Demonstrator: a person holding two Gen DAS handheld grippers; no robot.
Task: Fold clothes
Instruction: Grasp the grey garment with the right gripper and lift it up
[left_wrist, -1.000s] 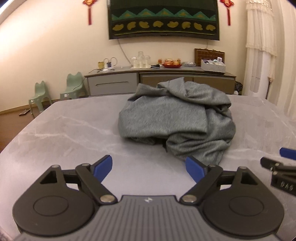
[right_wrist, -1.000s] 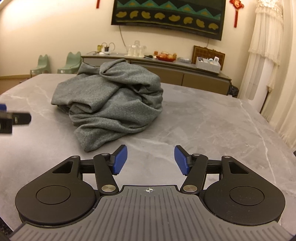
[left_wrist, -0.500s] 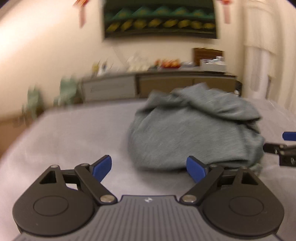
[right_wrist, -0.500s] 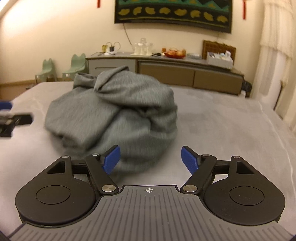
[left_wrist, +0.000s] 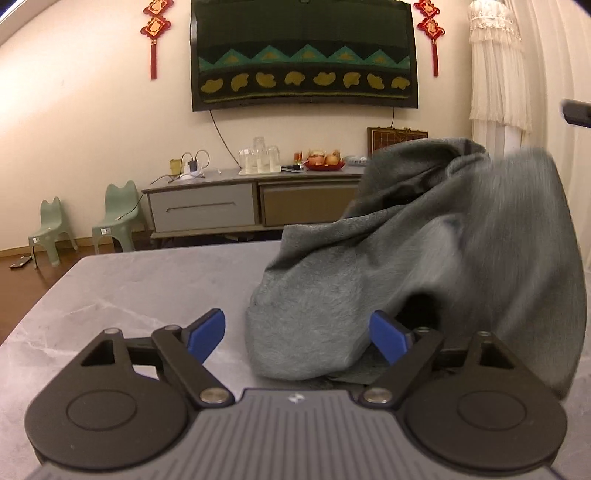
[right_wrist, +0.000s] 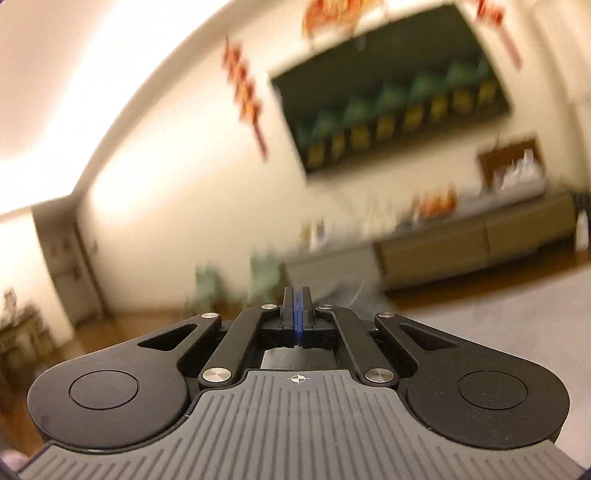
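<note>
Fingers on the right gripper (right_wrist: 297, 314) are pressed tight together, blue pad against blue pad, and that gripper is tipped up toward the wall. A wisp of grey shows just past the tips, but the right view is too blurry to tell if cloth is pinched between them. In the left view part of the grey garment (left_wrist: 424, 266) is pulled up high on the right side, and a dark tip of something shows at the far right edge above it, so my guess is that the right gripper has a bit of cloth and is lifting it. Blue fingers of the left gripper (left_wrist: 297, 336) are spread wide with nothing between them, low over the grey table (left_wrist: 140, 291). The near lump of the garment sits on the table right between them and a little in front. The garment is all bunched up, not flat and not folded. To do this well, lift slowly so the cloth can hang and open out. The left gripper should look for an edge or corner, not a fat lump, and pinch just one layer
</note>
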